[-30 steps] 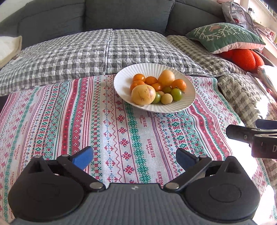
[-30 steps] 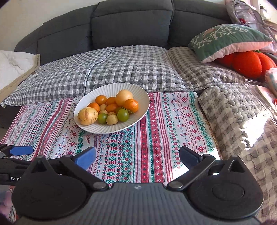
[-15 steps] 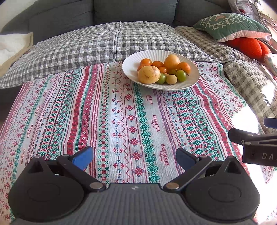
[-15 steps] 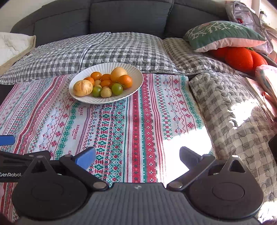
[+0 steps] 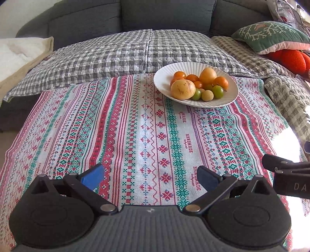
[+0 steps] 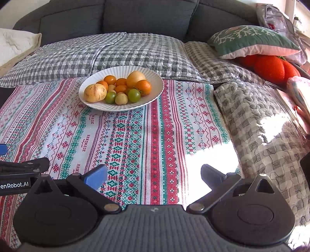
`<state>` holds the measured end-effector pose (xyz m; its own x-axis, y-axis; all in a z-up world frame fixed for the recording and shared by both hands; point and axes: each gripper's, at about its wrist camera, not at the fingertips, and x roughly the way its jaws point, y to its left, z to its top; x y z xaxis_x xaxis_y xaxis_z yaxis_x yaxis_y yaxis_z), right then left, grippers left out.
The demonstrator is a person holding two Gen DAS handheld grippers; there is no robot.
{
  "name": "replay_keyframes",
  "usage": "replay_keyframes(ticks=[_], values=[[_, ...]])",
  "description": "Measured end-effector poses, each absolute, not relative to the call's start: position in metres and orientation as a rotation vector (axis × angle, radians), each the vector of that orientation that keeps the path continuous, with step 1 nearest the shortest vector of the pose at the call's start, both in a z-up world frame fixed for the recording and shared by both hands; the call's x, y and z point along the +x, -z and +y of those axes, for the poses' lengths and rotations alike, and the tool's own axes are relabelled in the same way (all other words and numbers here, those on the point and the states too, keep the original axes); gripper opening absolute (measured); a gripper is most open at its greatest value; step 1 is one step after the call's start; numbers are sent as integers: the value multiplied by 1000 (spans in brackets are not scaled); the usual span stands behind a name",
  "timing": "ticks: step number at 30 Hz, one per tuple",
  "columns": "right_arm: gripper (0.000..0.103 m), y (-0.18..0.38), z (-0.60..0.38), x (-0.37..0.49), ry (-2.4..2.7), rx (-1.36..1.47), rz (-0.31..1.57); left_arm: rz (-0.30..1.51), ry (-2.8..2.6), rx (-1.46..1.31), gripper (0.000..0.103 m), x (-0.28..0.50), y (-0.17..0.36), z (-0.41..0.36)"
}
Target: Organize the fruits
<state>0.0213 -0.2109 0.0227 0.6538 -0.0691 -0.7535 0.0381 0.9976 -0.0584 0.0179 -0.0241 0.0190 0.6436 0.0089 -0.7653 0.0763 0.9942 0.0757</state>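
Fruits (image 5: 197, 85) lie piled in a white plate (image 5: 164, 81) at the far side of the patterned cloth (image 5: 135, 135). The left claw (image 5: 150, 177) and the right claw (image 6: 154, 175) hover apart over the cloth, both empty, well away from the plate.

A striped embroidered cloth (image 5: 135, 135) covers the near surface. Beyond its far edge lie grey checked quilts (image 5: 116, 56) against a dark sofa (image 6: 147, 17); a green cushion (image 6: 251, 41) rests right.

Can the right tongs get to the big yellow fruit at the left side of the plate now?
Probably yes: the right tongs are open and empty, only bare cloth lies between, and the fruit sits exposed.
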Motion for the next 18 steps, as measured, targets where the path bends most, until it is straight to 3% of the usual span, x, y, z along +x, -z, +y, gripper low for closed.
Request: replay_keyframes(ticks=[18], values=[[103,-22,-206,21,76,-47,849,882,59,110,87,15,-19,-27]])
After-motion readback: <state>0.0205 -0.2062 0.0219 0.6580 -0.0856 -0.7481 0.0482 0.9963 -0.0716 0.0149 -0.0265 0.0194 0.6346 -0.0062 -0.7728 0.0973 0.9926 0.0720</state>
